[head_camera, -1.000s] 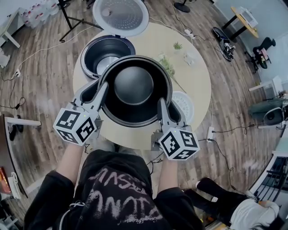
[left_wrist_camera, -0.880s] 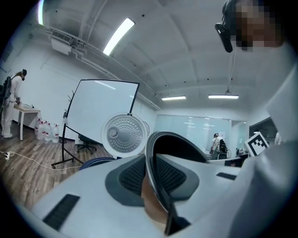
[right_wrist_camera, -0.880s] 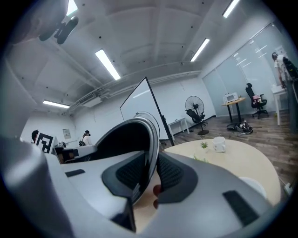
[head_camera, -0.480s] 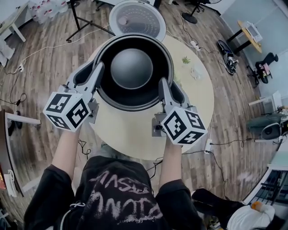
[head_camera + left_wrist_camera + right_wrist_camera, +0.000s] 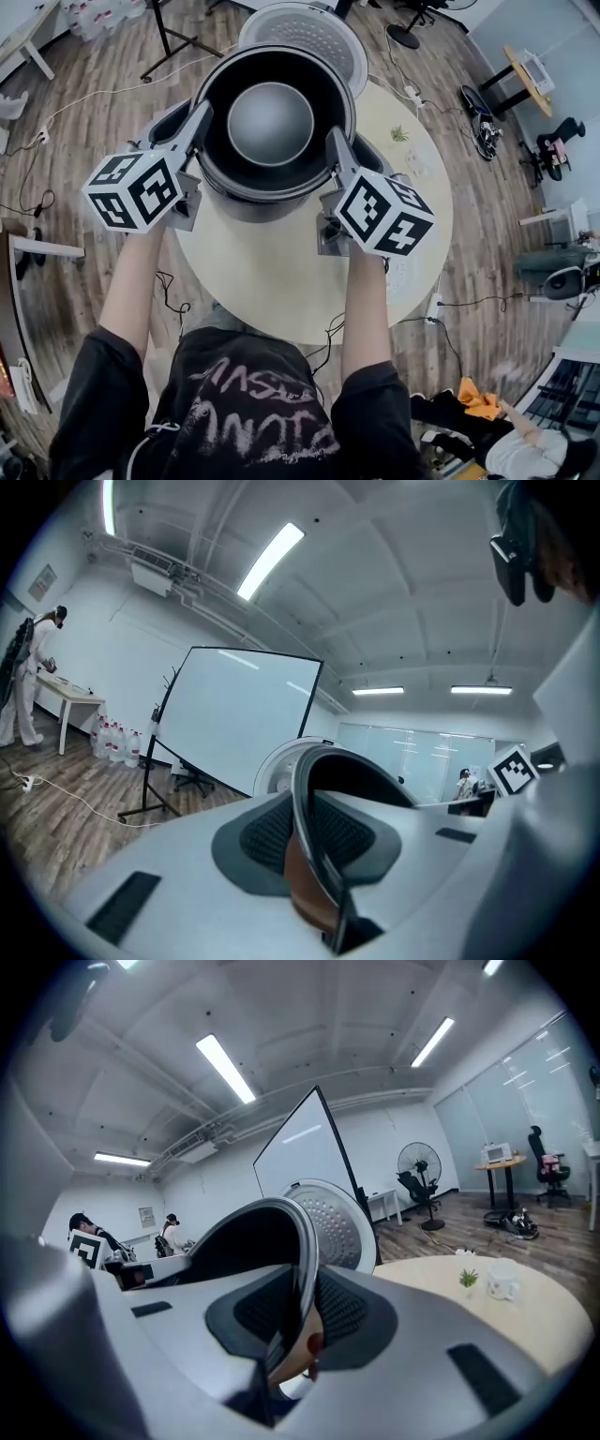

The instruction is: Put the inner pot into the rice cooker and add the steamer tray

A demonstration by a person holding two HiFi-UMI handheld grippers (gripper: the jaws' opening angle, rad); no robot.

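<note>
The dark inner pot (image 5: 272, 122) hangs level between both grippers, above the far side of the round beige table (image 5: 281, 281). My left gripper (image 5: 200, 120) is shut on its left rim, and my right gripper (image 5: 335, 148) on its right rim. In the left gripper view the thin pot rim (image 5: 309, 836) sits pinched between the ribbed pads; the right gripper view shows the same with the rim (image 5: 305, 1288). The rice cooker's body is hidden under the pot; only its open white lid (image 5: 305, 33) shows behind. A pale edge of the steamer tray (image 5: 401, 272) peeks out beside my right arm.
A small plant (image 5: 400, 134) and a white cup (image 5: 412, 164) stand on the table's right side. A black stand's legs (image 5: 173, 37) and cables lie on the wooden floor to the far left. A whiteboard (image 5: 234, 724) stands beyond the cooker.
Both grippers have carried the pot away from me and upward. It has gone from the table's middle to over the cooker, whose open bowl is now covered from view.
</note>
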